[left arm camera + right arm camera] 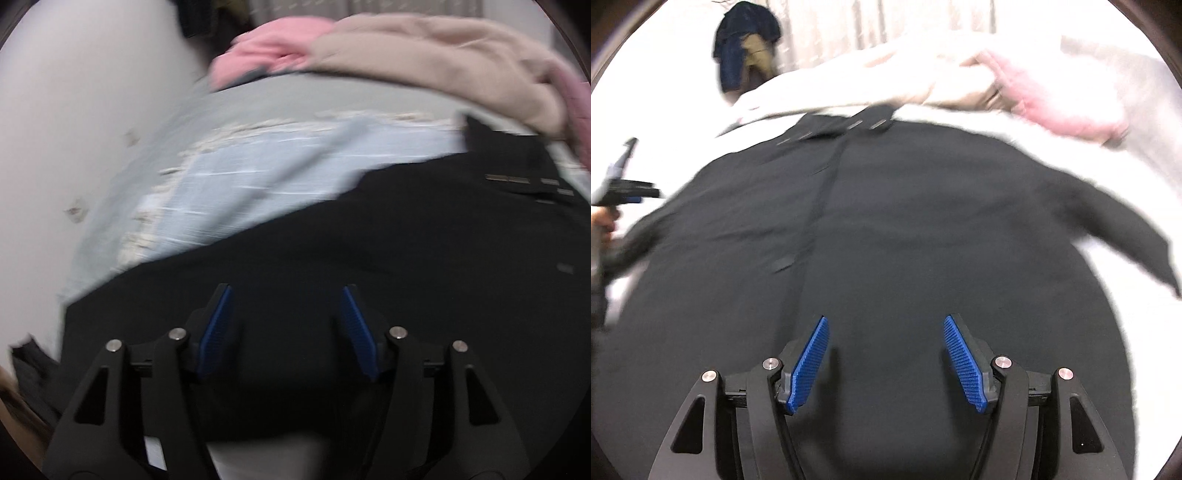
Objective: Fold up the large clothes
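Hovering with jaws spread and empty, left gripper (pixel 286 295) and right gripper (pixel 884 325) hang over the black garment (pixel 905 221) spread flat mid-frame. Risk: the beige and pink pile (pixel 960 81) at the upper frame touches the collar and could get dragged into a fold.

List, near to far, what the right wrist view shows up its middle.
Right gripper → black shirt → beige garment → curtain.
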Motion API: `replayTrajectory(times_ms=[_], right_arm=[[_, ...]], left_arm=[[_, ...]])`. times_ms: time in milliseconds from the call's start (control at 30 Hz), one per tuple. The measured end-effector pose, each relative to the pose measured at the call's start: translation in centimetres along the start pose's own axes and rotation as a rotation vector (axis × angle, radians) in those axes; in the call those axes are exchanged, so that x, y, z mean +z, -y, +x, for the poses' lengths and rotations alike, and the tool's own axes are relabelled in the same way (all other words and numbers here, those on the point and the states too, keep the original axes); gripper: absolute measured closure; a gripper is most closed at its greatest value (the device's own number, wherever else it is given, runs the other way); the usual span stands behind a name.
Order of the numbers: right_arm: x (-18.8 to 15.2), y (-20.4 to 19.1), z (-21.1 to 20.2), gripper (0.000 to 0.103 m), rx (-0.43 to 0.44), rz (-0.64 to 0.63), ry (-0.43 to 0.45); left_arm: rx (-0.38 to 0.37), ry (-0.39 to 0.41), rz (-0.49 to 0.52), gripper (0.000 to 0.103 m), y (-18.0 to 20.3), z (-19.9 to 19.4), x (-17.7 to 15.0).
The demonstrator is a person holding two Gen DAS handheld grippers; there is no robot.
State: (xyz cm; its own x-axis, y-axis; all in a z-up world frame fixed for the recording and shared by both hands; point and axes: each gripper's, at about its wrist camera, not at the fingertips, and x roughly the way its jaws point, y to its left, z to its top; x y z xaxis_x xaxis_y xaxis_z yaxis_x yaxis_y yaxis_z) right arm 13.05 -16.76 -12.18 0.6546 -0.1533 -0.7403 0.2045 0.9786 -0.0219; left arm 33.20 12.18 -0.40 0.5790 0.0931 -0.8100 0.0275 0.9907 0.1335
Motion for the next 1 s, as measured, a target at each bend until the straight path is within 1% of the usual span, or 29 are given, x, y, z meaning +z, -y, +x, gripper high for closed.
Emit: replayTrajectory(times_ms=[33, 100, 133, 200, 233, 267, 300, 333, 367, 400, 433, 500, 567, 633, 700, 800, 867, 933, 1000], right_arm=[[0.2, 0.8, 0.0, 0.036, -0.067, -0.003, 0.032], [0.3, 2.6, 0.2, 0.034, -0.138, 0.022, 0.061], [0.2, 3.7, 0.3, 0.032, -0.164, 0.043, 0.072], [-0.2, 5.7, 1.1, 0.029, -0.193, 0.097, 0.056], [-0.7, 7.0, 1.8, 0.029, -0.198, 0.137, 0.019], [-1.4, 8.3, 2.6, 0.029, -0.204, 0.175, -0.025], [-2.1, 9.4, 3.2, 0.029, -0.201, 0.213, -0.052], [-2.7, 10.1, 3.3, 0.029, -0.188, 0.238, -0.048], [-3.1, 10.8, 3.0, 0.028, -0.175, 0.267, -0.033], [-3.6, 11.5, 2.5, 0.028, -0.171, 0.292, -0.027], [-4.1, 12.1, 2.0, 0.028, -0.171, 0.303, -0.026], [-5.1, 13.1, 1.1, 0.028, -0.168, 0.305, -0.03], [-5.8, 13.5, 0.4, 0.028, -0.156, 0.309, -0.03], [-6.5, 14.2, -0.4, 0.027, -0.152, 0.329, -0.028], [-7.5, 15.8, -1.7, 0.028, -0.149, 0.362, -0.023], [-8.8, 16.7, -3.5, 0.027, -0.151, 0.412, -0.026], [-9.4, 17.5, -4.3, 0.027, -0.148, 0.452, -0.028], [-9.4, 18.4, -5.0, 0.027, -0.143, 0.494, -0.014], [-9.4, 19.1, -5.7, 0.026, -0.131, 0.53, 0.016]], left_arm=[[-0.043, 0.015, -0.009, 0.026, 1.2, -0.9, -0.9], [-0.141, 0.032, -0.041, 0.023, 3.5, -2.4, -3.8], [-0.193, 0.024, -0.05, 0.023, 4.7, -2.8, -5.6], [-0.233, -0.021, -0.037, 0.023, 6.7, -2.8, -8.4], [-0.241, -0.052, -0.026, 0.023, 7.5, -2.5, -10.1], [-0.239, -0.082, -0.021, 0.023, 8.0, -2.0, -12.1], [-0.226, -0.072, -0.017, 0.023, 8.2, -2.1, -13.4], [-0.201, -0.004, 0.006, 0.022, 8.4, -3.0, -15.0], [-0.174, 0.046, 0.031, 0.022, 8.3, -3.9, -16.4], [-0.186, 0.052, 0.033, 0.021, 7.9, -4.4, -17.7], [-0.206, 0.051, 0.023, 0.019, 7.4, -4.8, -18.4], [-0.253, 0.065, 0.002, 0.018, 6.0, -5.9, -20.1], [-0.274, 0.069, -0.002, 0.016, 4.8, -6.9, -21.6], [-0.258, 0.047, -0.006, 0.008, 4.4, -7.4, -22.8], [-0.22, 0.029, 0.017, 0.005, 4.7, -8.0, -23.8], [-0.182, 0.014, 0.051, 0.005, 5.2, -9.1, -24.7], [-0.168, -0.001, 0.045, 0.005, 5.1, -9.7, -24.8], [-0.171, -0.021, 0.017, 0.005, 5.1, -10.3, -24.9], [-0.207, -0.036, -0.017, 0.005, 5.0, -11.2, -24.4]])
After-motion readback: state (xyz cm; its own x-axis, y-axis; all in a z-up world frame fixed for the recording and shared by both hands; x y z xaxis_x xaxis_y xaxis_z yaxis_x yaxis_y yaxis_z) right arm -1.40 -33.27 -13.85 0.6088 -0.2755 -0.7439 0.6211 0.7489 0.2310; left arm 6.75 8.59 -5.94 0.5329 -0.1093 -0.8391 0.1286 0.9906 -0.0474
